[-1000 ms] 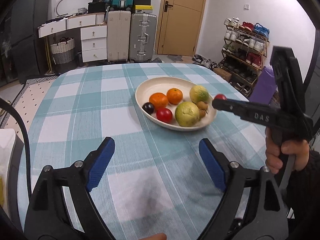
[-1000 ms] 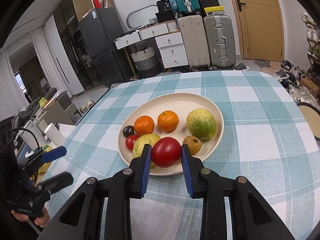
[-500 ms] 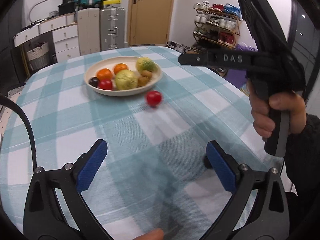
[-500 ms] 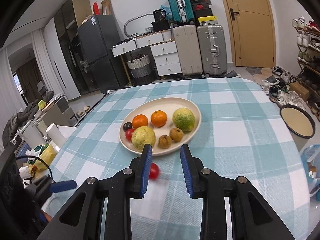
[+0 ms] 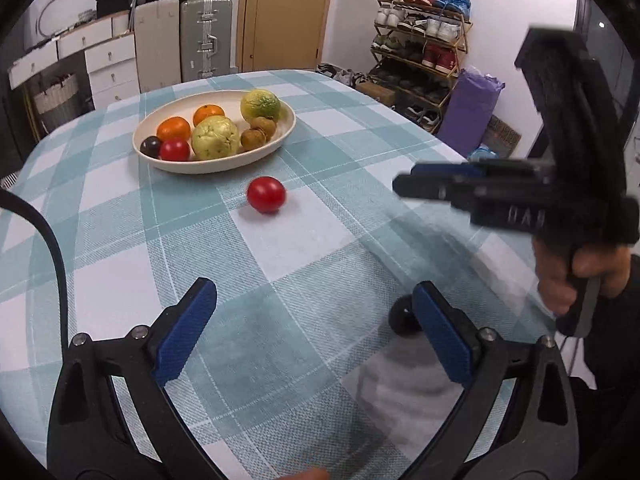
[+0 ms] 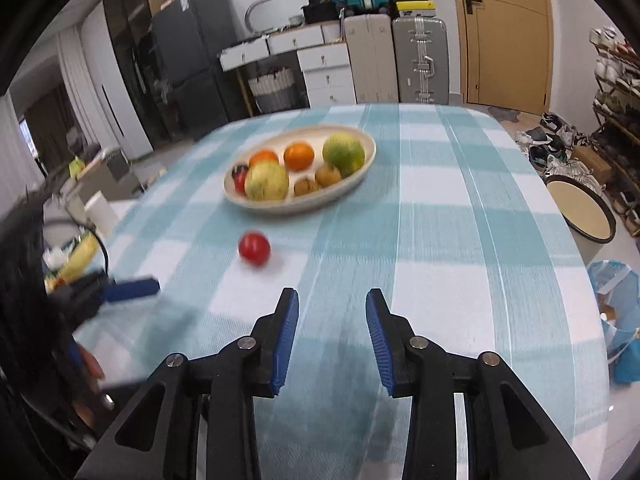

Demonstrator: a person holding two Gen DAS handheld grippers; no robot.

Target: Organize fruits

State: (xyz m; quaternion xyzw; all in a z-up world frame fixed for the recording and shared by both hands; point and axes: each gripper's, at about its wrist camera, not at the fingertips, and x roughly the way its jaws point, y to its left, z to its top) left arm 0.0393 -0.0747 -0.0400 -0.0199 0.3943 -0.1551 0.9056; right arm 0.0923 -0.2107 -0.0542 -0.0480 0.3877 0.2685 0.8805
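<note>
Red tomato (image 6: 254, 248) seen loose on bench (image 6: 440, 240), ahead-left of right gripper (image 6: 332, 336), jaws narrowly parted, empty. Left gripper (image 5: 316, 336) jaws wide, empty. Risk judged: tomato rolled off by careless nudge; plate (image 5: 280, 142) crowded.

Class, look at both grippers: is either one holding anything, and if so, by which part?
Nothing is held. The left gripper and right gripper are both open and empty; the red tomato lies loose on the tablecloth.
</note>
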